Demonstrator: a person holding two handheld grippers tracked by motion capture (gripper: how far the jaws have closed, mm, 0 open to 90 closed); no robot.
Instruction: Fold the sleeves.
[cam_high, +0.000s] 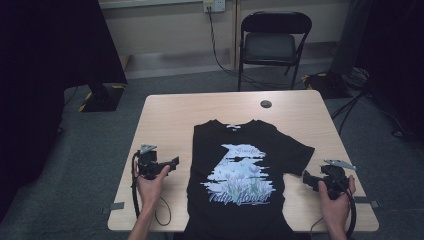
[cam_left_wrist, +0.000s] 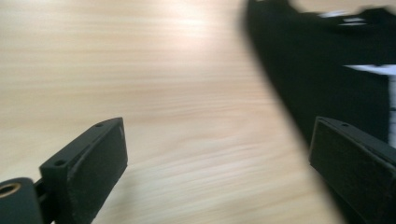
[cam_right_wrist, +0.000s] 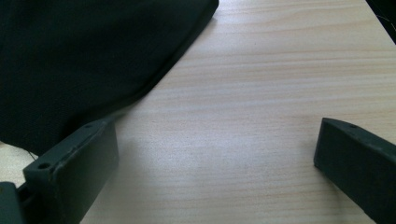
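Note:
A black T-shirt (cam_high: 240, 170) with a pale tulip print lies flat, front up, in the middle of the wooden table (cam_high: 165, 120). Its right sleeve (cam_high: 297, 150) sticks out, while its left edge runs straight. My left gripper (cam_high: 172, 164) hovers just left of the shirt's left edge, jaws pointing toward it. In the left gripper view, the gripper (cam_left_wrist: 219, 154) stands open over bare wood with the shirt (cam_left_wrist: 317, 70) to the right. My right gripper (cam_high: 307, 179) sits by the right sleeve. In the right gripper view, the gripper (cam_right_wrist: 215, 154) is open with the sleeve (cam_right_wrist: 84, 60) at the left.
A black folding chair (cam_high: 272, 42) stands behind the table. A round cable hole (cam_high: 266, 104) sits near the table's far edge. Cables run across the floor at the back right. A dark curtain (cam_high: 45, 60) hangs at the left.

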